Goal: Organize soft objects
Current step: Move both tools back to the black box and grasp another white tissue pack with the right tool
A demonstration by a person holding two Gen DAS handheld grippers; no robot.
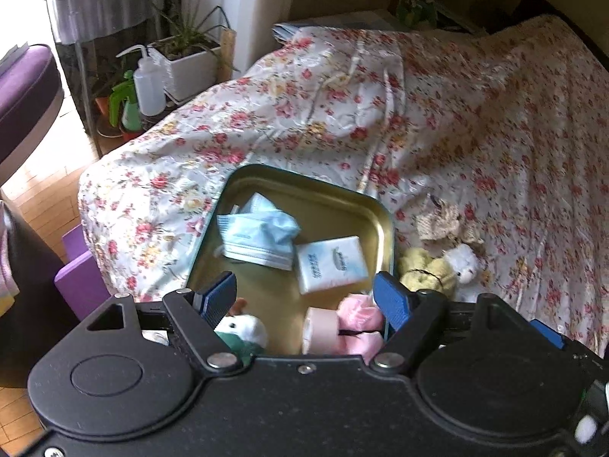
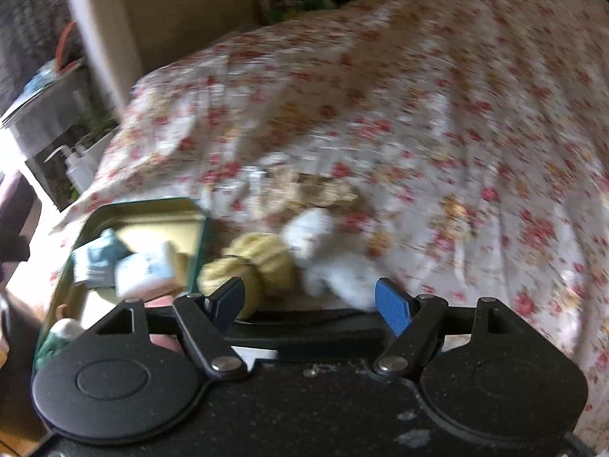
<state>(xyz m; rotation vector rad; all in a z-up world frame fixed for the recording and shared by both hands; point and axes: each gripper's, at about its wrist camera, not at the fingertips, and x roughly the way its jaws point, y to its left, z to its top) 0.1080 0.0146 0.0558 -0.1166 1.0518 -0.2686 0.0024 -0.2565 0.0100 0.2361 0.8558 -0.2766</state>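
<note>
An open tin (image 1: 386,228) with a gold inside lies on the flowered bedspread (image 1: 380,114). It holds blue face masks (image 1: 259,236), a tissue pack (image 1: 331,266), a pink soft piece (image 1: 359,316), a pale roll (image 1: 319,327) and a small white and green plush (image 1: 243,327). My left gripper (image 1: 304,285) hovers open above the tin with nothing between its fingers. Right of the tin lie a yellow fluffy piece (image 1: 422,266), a white plush (image 1: 462,262) and a beige knit (image 1: 437,221). In the blurred right wrist view my right gripper (image 2: 310,287) stands open just above the yellow piece (image 2: 262,259) and white plush (image 2: 319,243), holding nothing.
Past the bed's left end stand a potted plant (image 1: 190,64), a white squeeze bottle (image 1: 148,83) and a green spray bottle (image 1: 125,103). A purple block (image 1: 76,270) sits on the wood floor by the bed corner. The bedspread stretches far to the right.
</note>
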